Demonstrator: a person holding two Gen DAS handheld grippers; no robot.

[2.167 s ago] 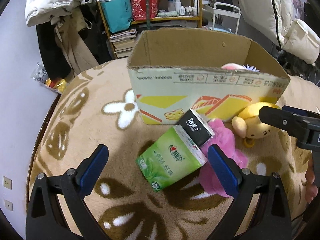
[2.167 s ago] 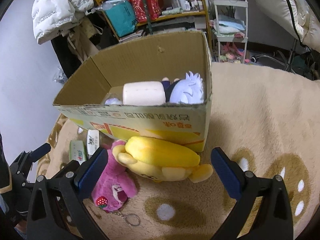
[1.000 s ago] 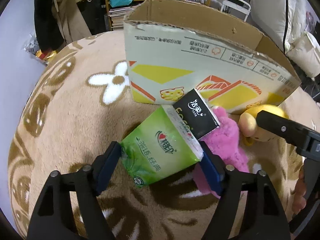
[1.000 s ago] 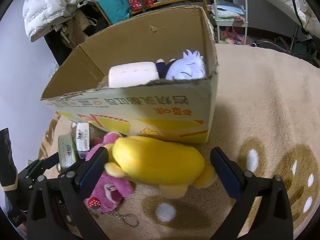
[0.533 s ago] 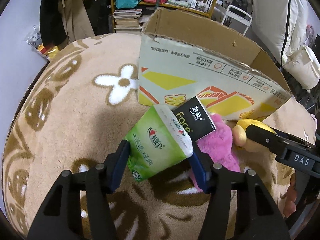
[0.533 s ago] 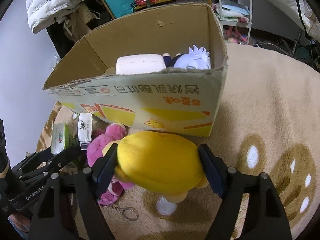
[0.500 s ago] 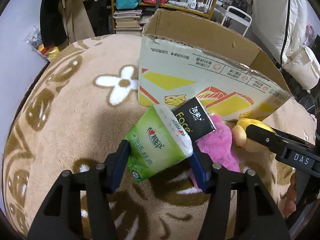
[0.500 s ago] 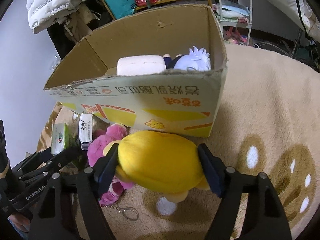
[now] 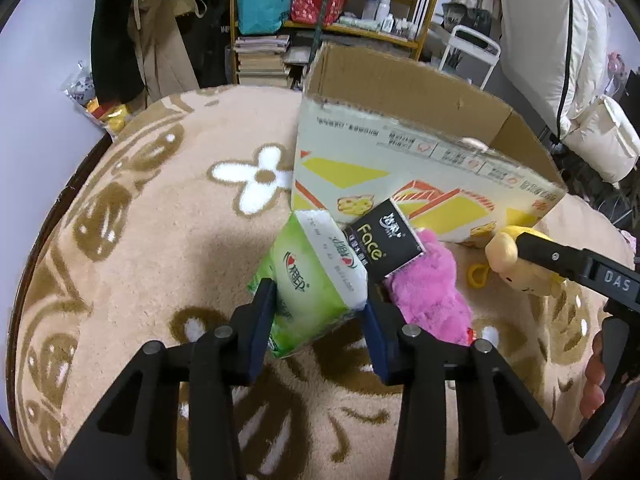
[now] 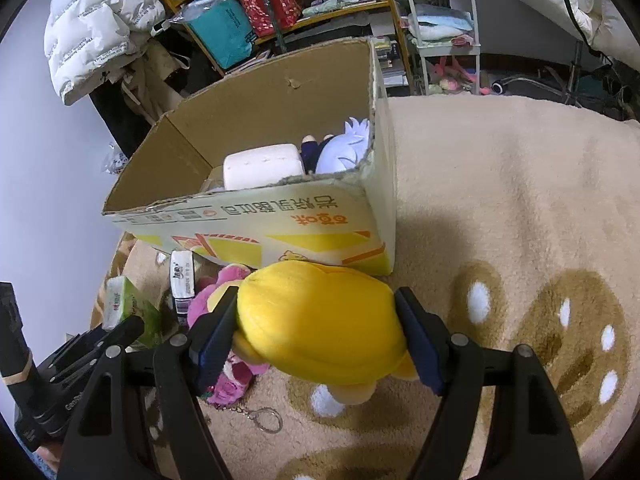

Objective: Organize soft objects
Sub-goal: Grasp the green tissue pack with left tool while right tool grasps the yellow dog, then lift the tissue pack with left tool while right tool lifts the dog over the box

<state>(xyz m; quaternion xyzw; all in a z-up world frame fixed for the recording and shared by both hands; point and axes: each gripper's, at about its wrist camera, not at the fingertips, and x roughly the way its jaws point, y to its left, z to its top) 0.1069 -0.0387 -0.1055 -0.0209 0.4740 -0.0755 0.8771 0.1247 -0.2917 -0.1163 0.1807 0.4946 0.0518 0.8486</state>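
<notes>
1. My left gripper (image 9: pixel 320 308): jaws have just been closing and now clamp the green tissue pack (image 9: pixel 312 280) by its 2 long sides. The pack tilts, its white end pointing toward 1 o'clock.
2. My right gripper (image 10: pixel 316 332): jaws squeeze the yellow plush toy (image 10: pixel 320 320) across its body; both pads press into the fabric.
3. Black tissue pack (image 9: pixel 384 244): lies at 1 o'clock of the green pack, touching its white end and resting partly on the pink plush toy (image 9: pixel 432 284).
4. Pink plush toy: lies on the carpet (image 9: pixel 160 240) at 3 o'clock of the green pack, between it and the yellow toy. A metal key ring (image 10: pixel 264 420) lies beside it on the carpet.
5. Cardboard box (image 10: pixel 280 224): open-topped, stands on the carpet at 12 o'clock of all 4 items, close behind them.
6. Box contents: a white soft block (image 10: pixel 260 168) and a plush doll with pale lilac hair (image 10: pixel 344 152) side by side at the near wall.
7. Background: shelves (image 10: pixel 304 4) and a white puffer jacket (image 10: pixel 92 20) beyond the box.
</notes>
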